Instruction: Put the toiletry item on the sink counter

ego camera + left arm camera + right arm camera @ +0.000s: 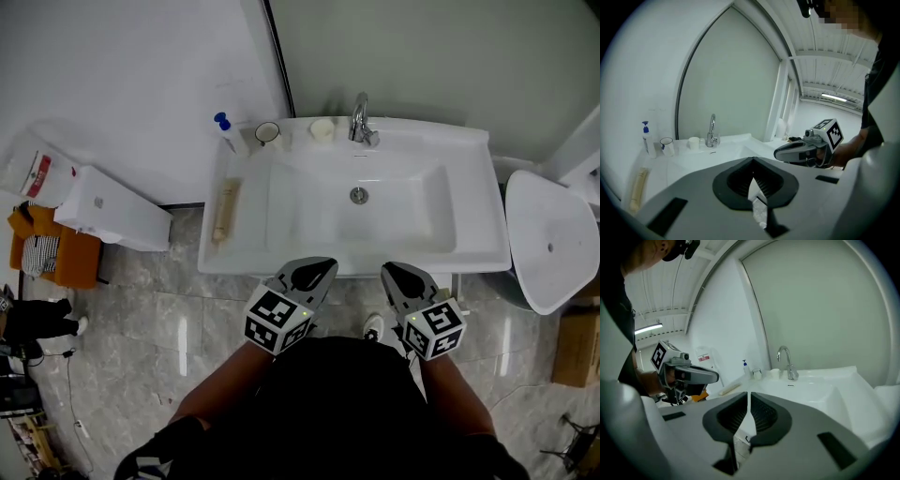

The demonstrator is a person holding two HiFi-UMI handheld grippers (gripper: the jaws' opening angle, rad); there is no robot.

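A beige, stick-shaped toiletry item (225, 211) lies on the left ledge of the white sink counter (469, 202); it also shows in the left gripper view (637, 190) and the right gripper view (729, 389). Both grippers hover in front of the counter's near edge, apart from the item. My left gripper (314, 273) (753, 162) has its jaws together with nothing between them. The right gripper (401, 275) (748, 397) shows only a thin slit between its jaws and holds nothing.
A blue-topped pump bottle (225, 129), a mug (267, 133) and a white cup (322, 129) stand along the back ledge left of the faucet (360, 119). A white toilet (551, 239) is at the right; a white box (108, 208) and orange stool (56, 255) at the left.
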